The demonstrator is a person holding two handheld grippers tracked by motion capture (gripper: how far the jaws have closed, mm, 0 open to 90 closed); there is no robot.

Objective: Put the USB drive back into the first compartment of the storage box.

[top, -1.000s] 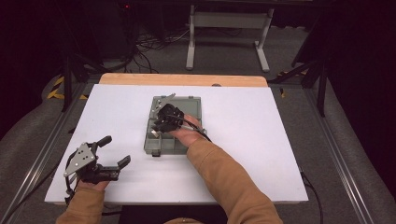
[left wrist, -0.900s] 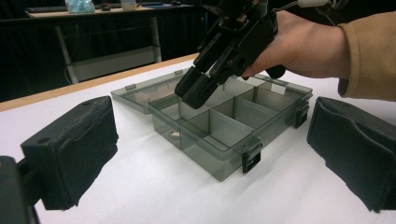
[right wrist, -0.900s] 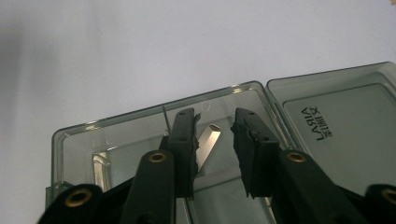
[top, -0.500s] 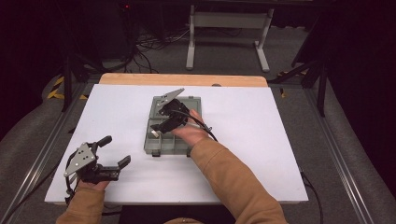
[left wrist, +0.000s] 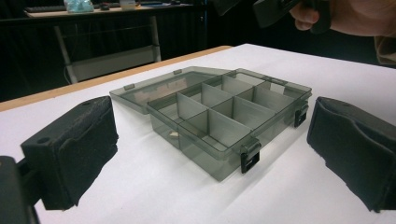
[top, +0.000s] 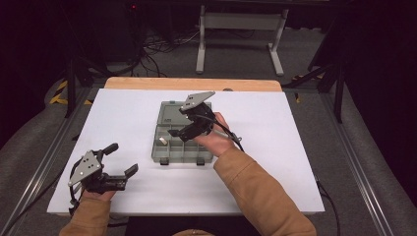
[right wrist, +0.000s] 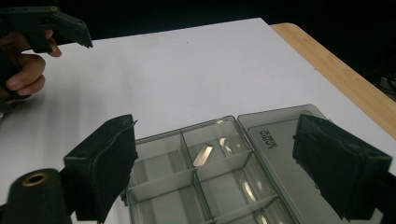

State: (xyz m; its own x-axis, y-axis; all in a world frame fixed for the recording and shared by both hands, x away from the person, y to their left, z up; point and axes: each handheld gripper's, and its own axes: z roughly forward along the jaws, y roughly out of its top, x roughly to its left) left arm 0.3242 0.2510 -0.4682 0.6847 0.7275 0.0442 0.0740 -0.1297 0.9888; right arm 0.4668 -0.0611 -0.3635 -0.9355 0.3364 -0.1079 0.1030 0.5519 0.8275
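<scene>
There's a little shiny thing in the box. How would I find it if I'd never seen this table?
Start at the white table and find the grey see-through organizer box in its middle, lid laid open toward the far side. Look in the compartments along the box's left side, below the right gripper: one holds the small metal piece. It is the one pale, glinting item there; the compartments around it look empty.

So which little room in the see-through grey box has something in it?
The compartment by the left wall of the grey plastic organiser box holds a small pale metal piece; the others look empty.
</scene>
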